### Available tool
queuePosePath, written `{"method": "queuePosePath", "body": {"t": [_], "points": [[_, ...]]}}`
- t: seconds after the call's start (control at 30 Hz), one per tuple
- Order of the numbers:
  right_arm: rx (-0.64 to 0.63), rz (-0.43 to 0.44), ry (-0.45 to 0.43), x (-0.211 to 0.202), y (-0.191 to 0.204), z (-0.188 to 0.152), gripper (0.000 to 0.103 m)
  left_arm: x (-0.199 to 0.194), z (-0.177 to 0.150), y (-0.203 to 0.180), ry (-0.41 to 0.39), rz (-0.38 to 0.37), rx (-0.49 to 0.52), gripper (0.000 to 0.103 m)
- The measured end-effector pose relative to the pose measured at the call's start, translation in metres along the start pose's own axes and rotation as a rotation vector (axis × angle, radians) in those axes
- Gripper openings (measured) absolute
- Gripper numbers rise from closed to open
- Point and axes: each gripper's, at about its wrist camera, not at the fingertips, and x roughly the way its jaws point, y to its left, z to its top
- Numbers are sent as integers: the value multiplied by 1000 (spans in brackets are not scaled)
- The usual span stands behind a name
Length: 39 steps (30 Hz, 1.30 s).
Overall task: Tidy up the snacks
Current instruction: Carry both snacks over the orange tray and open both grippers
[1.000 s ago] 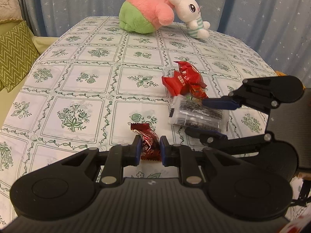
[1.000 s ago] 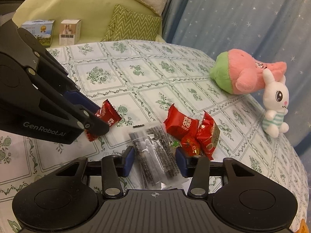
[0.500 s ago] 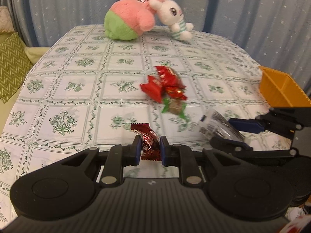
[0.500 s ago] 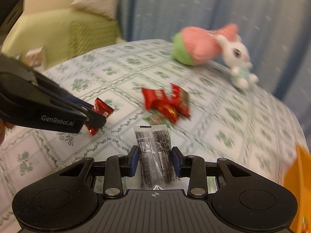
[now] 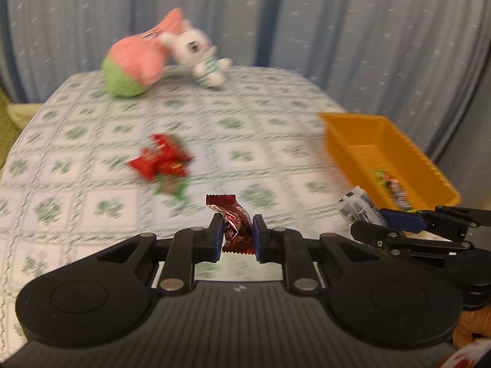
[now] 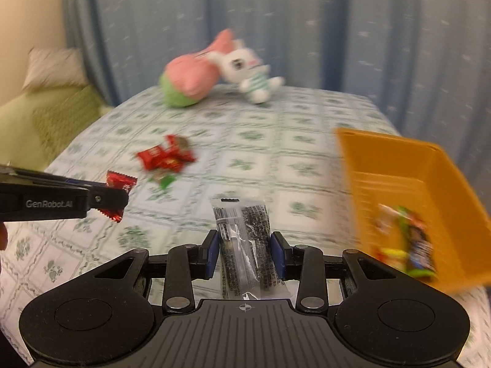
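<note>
Here, at far left of my right-wrist view, a green sofa (image 6: 46, 116) with a pale cushion (image 6: 55, 67) stands beside the table (image 6: 307, 116), whose cloth bears a green floral grid. Blue starred curtains (image 6: 307, 30) hang behind. My left tongs (image 5: 237, 235) are pressed together on a dark red candy wrapper (image 5: 233, 224), clamped upright between the blue pads and lifted clear of the cloth; in the right-wrist view the same tongs (image 6: 118, 197) enter from the left edge with the wrapper (image 6: 120, 184) at their tip.

Further in, a loose pile of red snack packets (image 5: 159, 159) lies on the cloth, with one green-ended candy (image 5: 172, 187) touching its near side. At the far end of the table, a pink-and-green plush toy (image 5: 135, 67) leans against a white rabbit plush (image 5: 199, 52), the two touching.

At centre of the right-wrist view, my right tongs (image 6: 245, 253) are clamped on a clear packet with black print (image 6: 244, 239), held lengthwise, its top end projecting forward past the pads and its lower end reaching back to the tool body. From the left-wrist view this packet (image 5: 359, 211) shows at the tip of the right tongs (image 5: 373, 222), just beside the near corner of the bin.

At right, an orange plastic bin (image 6: 408, 165) sits near the table's edge; several colourful wrapped snacks (image 6: 411, 245) lie in its near end, too blurred to tell apart. A fingertip (image 6: 2, 240) shows at the left margin.
</note>
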Motion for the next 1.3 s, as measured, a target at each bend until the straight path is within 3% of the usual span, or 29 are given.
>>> {"method": "queuePosePath", "body": {"t": [0.33, 0.6, 1.13, 1.2, 1.3], "points": [[156, -139, -71, -61, -92, 8, 37, 4, 30, -104, -27, -128, 117, 17], [236, -193, -107, -76, -149, 12, 37, 26, 44, -162, -21, -181, 183, 17], [441, -188, -134, -50, -213, 11, 37, 84, 47, -207, 32, -212, 269, 19], [460, -183, -129, -47, -218, 10, 37, 91, 46, -210, 43, -208, 279, 34], [466, -173, -129, -45, -219, 10, 37, 92, 42, -206, 53, -205, 276, 37]]}}
